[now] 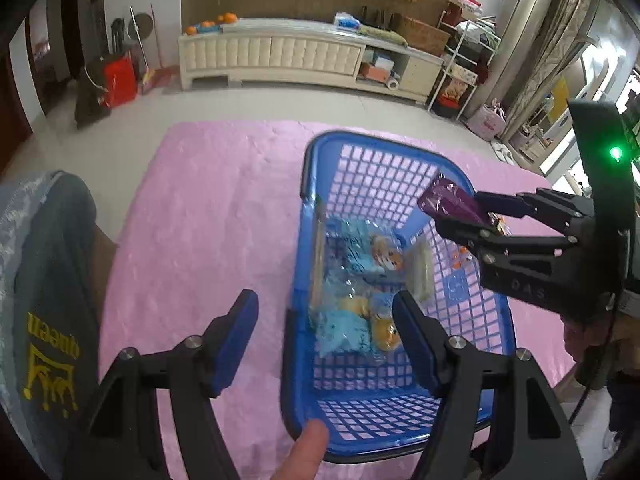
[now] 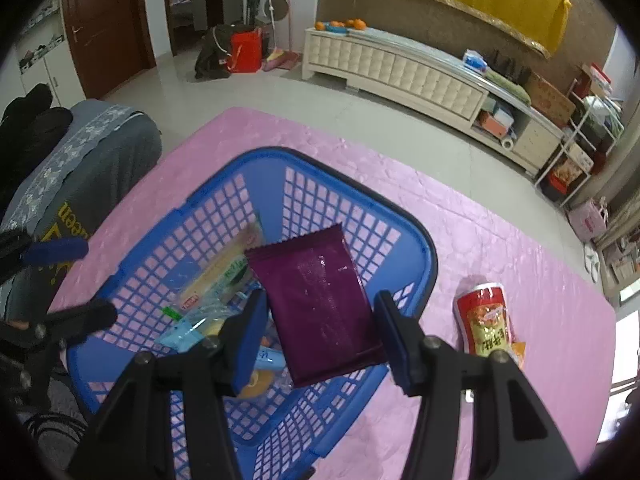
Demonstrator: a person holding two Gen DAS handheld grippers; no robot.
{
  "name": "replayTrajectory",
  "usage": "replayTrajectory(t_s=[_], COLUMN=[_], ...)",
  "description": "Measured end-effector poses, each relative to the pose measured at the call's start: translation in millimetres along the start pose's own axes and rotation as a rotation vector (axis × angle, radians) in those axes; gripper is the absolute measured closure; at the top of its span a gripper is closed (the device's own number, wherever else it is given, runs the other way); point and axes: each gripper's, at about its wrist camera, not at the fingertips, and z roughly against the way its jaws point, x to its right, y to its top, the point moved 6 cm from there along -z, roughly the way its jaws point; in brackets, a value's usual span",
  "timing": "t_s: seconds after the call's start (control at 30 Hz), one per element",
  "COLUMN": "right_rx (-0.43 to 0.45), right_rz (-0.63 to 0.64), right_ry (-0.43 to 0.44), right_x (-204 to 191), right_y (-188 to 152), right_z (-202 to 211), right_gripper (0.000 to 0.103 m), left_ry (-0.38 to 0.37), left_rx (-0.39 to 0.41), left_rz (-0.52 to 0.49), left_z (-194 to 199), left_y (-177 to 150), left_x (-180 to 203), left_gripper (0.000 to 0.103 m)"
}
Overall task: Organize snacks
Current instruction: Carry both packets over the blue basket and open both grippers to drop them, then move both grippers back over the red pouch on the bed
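Blue plastic lattice fills the left wrist view: we look down into a basket [image 1: 308, 216] standing on a pink cloth [image 1: 208, 208] that covers the counter. Our left gripper [image 1: 326, 344] hovers over the basket's near left corner with its fingers [image 1: 236, 332] spread wide apart and nothing between them; one finger hangs outside the left wall, the other over the inside. A bare fingertip [image 1: 304, 448] pokes up at the basket's near rim. On the basket floor lie light-blue and orange snack packets [image 1: 356, 280] and a pale wrapped bar [image 1: 420, 272]. From the right, our right gripper [image 1: 460, 216] reaches over the basket's right rim, its fingers clamped on a purple packet [image 1: 448, 200] held above the basket.

From the right wrist view, the same purple packet [image 2: 320, 304] sits between the fingers [image 2: 248, 340] of our right gripper [image 2: 320, 336], tilted, above the basket [image 2: 424, 264] interior. Beneath it we see a long yellow-green packet [image 2: 224, 276] leaning against the far wall and light-blue packets [image 2: 188, 328] on the floor. A red snack bag [image 2: 486, 320] lies on the pink cloth [image 2: 520, 248] just to the right of the basket, outside it. Our left gripper [image 2: 60, 280] shows at the left edge, its fingers apart.
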Motion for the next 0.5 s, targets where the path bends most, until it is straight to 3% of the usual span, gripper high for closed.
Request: replayTrajectory(t_s=[0.1, 0.17, 0.2, 0.23, 0.33, 0.5], right_rx=[-0.013, -0.005, 0.001, 0.008, 0.023, 0.014], right_rz=[0.024, 0.046, 0.049, 0.049, 0.03, 0.026], right_ry=[-0.068, -0.11, -0.131, -0.142, -0.137, -0.099], right_x=[4, 6, 8, 9, 13, 17], right_y=[-2, -3, -4, -4, -5, -17], right_z=[-1, 3, 5, 8, 17, 28], right_gripper=[0.042, 0.031, 0.019, 0.013, 0.013, 0.013], left_ry=[0.007, 0.012, 0.01, 0.013, 0.046, 0.041], left_rx=[-0.009, -0.011, -0.011, -0.005, 0.028, -0.009], left_rz=[-0.015, -0.028, -0.024, -0.015, 0.003, -0.005], left_z=[-2, -1, -1, 1, 3, -4], left_y=[-3, -5, -6, -5, -3, -9], left_x=[4, 6, 7, 5, -1, 3], left_gripper=[0.035, 0.035, 0.035, 0.035, 0.035, 0.035])
